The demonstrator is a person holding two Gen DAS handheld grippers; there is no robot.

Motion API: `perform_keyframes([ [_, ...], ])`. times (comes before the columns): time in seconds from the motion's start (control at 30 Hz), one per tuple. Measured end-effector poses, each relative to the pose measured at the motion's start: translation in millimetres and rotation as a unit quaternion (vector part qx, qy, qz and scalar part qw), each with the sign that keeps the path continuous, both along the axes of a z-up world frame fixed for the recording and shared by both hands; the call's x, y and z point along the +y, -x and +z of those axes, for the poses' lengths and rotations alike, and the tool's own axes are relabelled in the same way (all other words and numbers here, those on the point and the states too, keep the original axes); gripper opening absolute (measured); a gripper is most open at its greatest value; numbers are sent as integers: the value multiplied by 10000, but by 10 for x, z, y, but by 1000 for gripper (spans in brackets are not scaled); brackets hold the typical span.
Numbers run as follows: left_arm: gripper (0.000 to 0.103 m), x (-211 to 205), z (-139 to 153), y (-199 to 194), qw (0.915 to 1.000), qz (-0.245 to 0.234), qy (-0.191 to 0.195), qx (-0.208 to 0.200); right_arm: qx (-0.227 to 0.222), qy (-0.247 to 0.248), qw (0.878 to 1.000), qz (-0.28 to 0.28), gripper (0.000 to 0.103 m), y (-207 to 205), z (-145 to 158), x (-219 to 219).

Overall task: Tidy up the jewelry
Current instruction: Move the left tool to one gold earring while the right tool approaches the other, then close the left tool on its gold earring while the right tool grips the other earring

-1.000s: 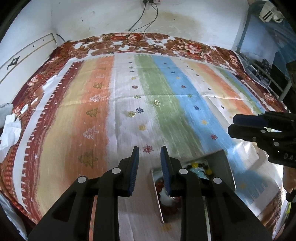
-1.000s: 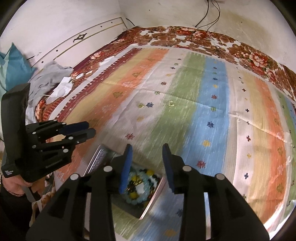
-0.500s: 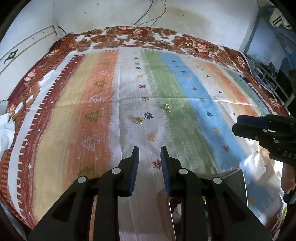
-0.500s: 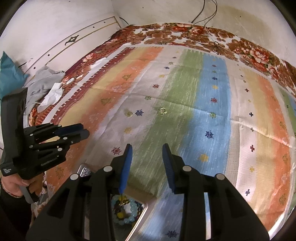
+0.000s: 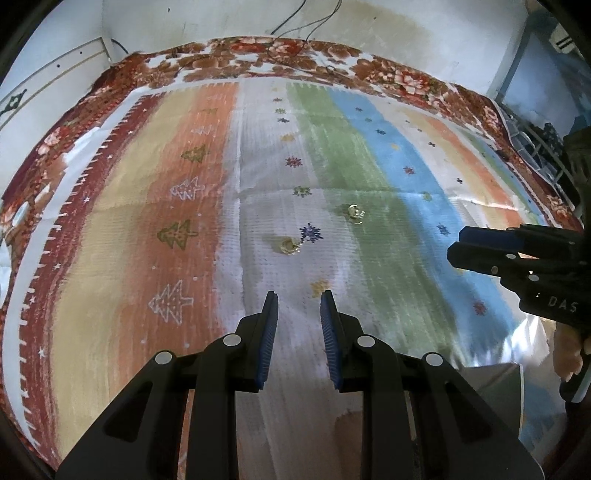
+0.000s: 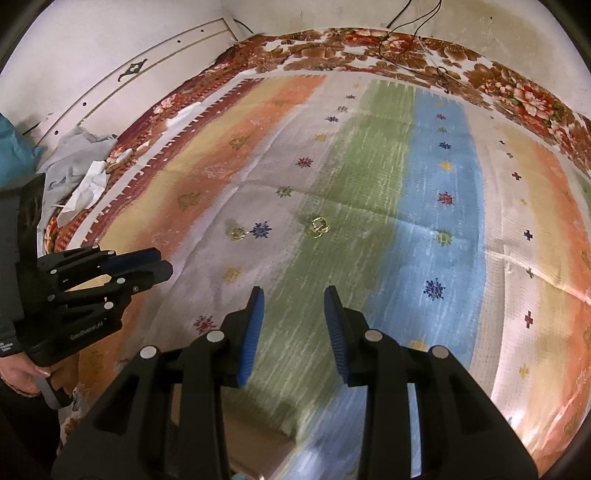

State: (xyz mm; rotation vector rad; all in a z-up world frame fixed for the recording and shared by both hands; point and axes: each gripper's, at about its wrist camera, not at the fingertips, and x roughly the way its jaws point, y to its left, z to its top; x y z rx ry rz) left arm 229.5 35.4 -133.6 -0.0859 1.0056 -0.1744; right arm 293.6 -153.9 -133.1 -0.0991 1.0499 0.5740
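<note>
Two small gold jewelry pieces lie on the striped cloth. One gold piece (image 5: 289, 246) (image 6: 237, 233) is on the white stripe. The other gold piece (image 5: 355, 212) (image 6: 318, 225) is on the green stripe. My left gripper (image 5: 298, 301) is open and empty, short of the white-stripe piece. My right gripper (image 6: 293, 297) is open and empty, short of the green-stripe piece. Each gripper shows in the other's view, the left (image 6: 162, 264) and the right (image 5: 454, 245). The metal jewelry box (image 5: 495, 391) shows only as a lid edge at the lower right.
The striped cloth (image 5: 207, 206) covers a bed with a floral blanket border (image 5: 258, 62). Crumpled cloth and paper (image 6: 81, 166) lie at the bed's left edge by the wall. A blue shelf (image 5: 535, 122) stands at the right. Cables (image 6: 413, 22) hang on the far wall.
Both grippers have moved forward over the cloth, away from the jewelry box and towards the two gold pieces. The box has slid almost out of both views. Both stay open.
</note>
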Motion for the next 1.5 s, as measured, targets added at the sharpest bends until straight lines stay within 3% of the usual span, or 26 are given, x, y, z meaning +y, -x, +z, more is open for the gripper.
perform_keyframes([
  [0.5, 22, -1, -371, -383, 9998, -99, 59, 164, 260, 108, 9996, 14, 36, -446, -343, 160],
  [0.73, 24, 8, -415, -500, 9998, -158, 90, 107, 374, 154, 9992, 32, 36, -646, -520, 261],
  [0.83, 24, -16, -440, -538, 9997, -217, 55, 103, 393, 184, 9990, 56, 43, -694, -582, 294],
  [1.1, 27, -32, -479, -581, 9994, -341, -9, 85, 424, 194, 9989, -37, 43, -839, -700, 310],
  [1.2, 30, -40, -490, -611, 9993, -380, -33, 62, 363, 161, 9992, -57, 43, -884, -697, 333],
  [1.33, 45, -132, -525, -613, 9981, -598, -135, 23, 329, 201, 9993, -30, 44, -921, -739, 374],
  [1.5, 44, -98, -563, -641, 9987, -508, 30, -34, 241, 129, 9996, 13, 47, -937, -773, 395],
])
